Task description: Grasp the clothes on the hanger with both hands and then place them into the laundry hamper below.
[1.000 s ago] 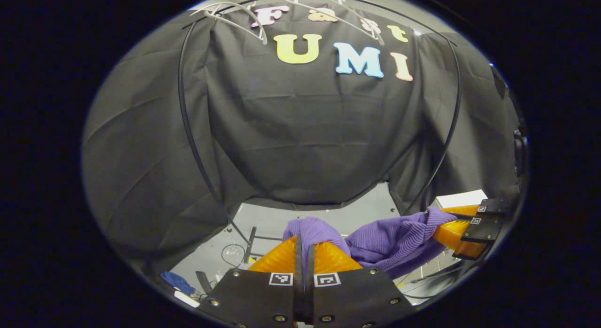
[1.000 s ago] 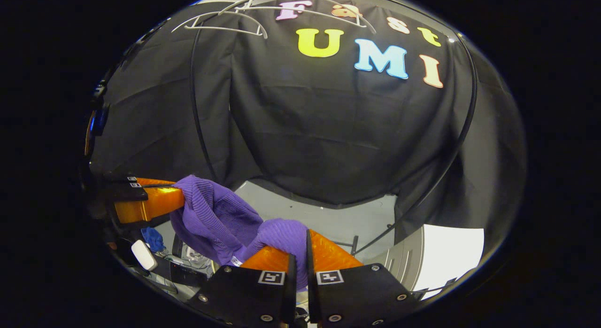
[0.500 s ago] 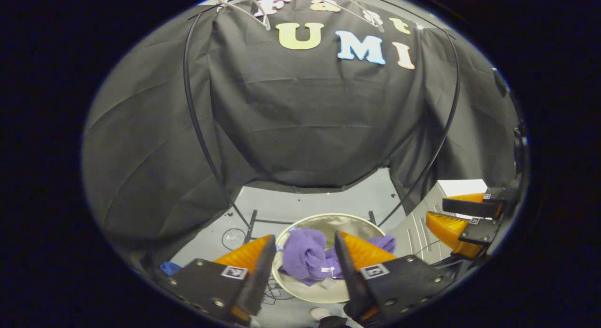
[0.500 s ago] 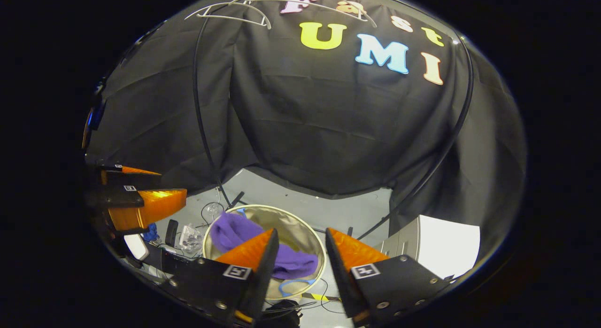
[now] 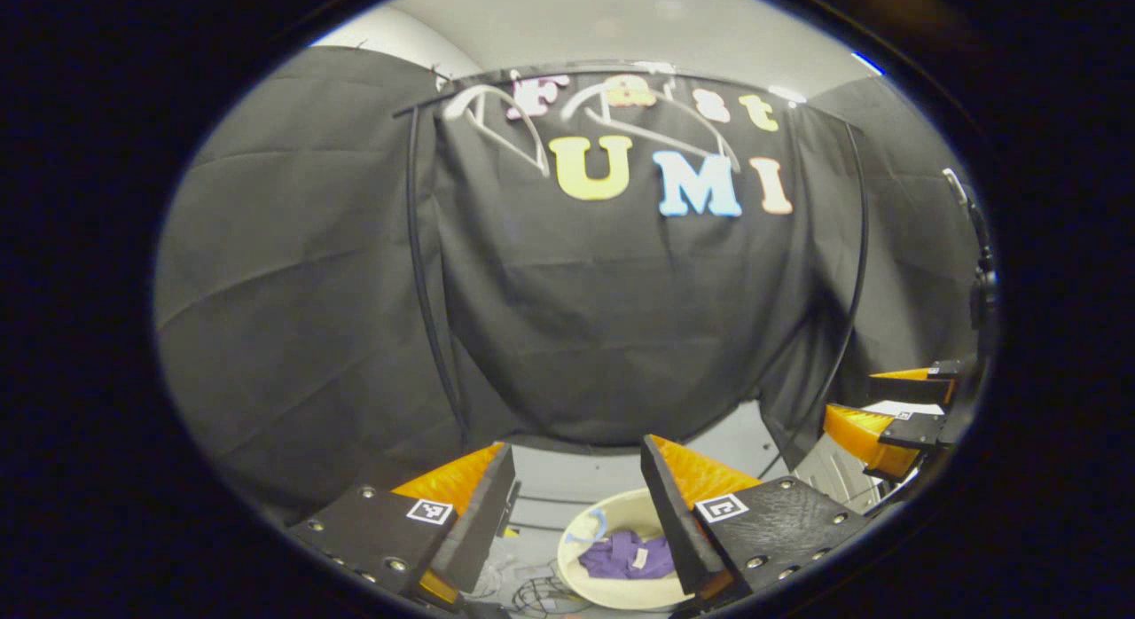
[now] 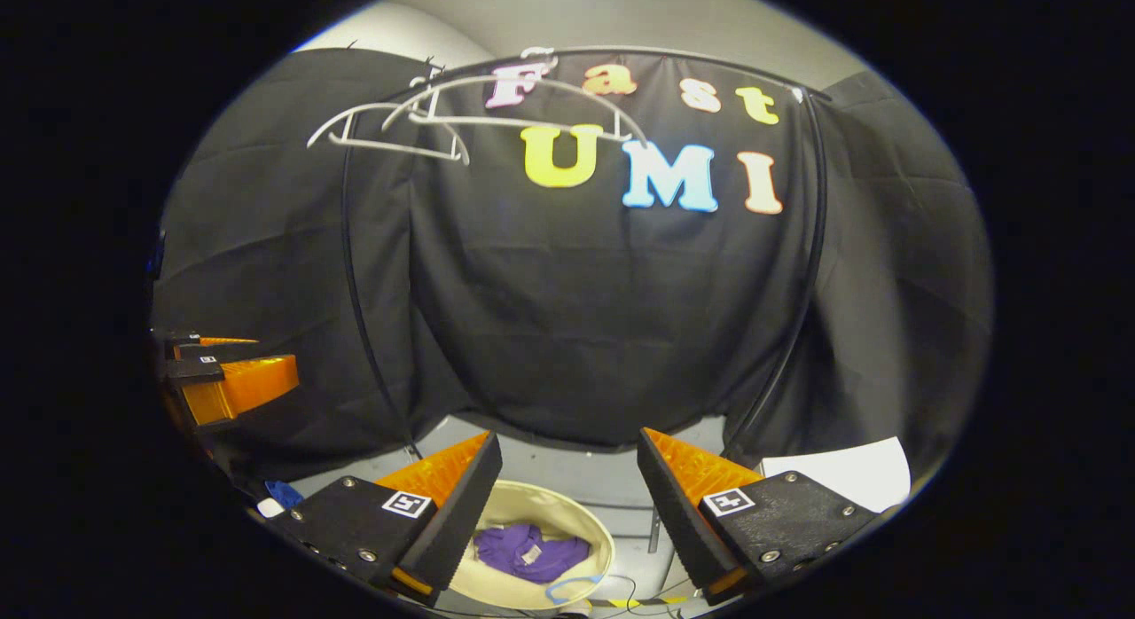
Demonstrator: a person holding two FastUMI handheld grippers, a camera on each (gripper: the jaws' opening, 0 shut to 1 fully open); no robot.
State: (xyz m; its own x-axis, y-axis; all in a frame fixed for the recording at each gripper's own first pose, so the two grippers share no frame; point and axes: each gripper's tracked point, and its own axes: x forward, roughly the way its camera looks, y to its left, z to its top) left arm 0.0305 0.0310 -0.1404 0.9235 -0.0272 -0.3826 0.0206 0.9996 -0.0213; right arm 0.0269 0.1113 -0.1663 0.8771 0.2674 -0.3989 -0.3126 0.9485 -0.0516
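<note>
Both hand-held grippers, left (image 5: 575, 481) and right (image 6: 567, 473), hang open and empty; the purple sweater (image 6: 530, 550) lies inside the laundry hamper (image 6: 596, 532), so finish by lifting straight clear of its rim.

— What kind of place?
— A staged recording booth, not a home: black cloth wall (image 6: 603, 317) draped over a bent black pole frame (image 6: 355, 291), well beyond the jaws.
— More?
— 2 bare white hangers (image 6: 426, 122) high above; grey floor (image 6: 576, 473) below with loose cables (image 5: 541, 592).

Hand-held gripper (image 5: 578, 464): screwed black plates (square markers).
</note>
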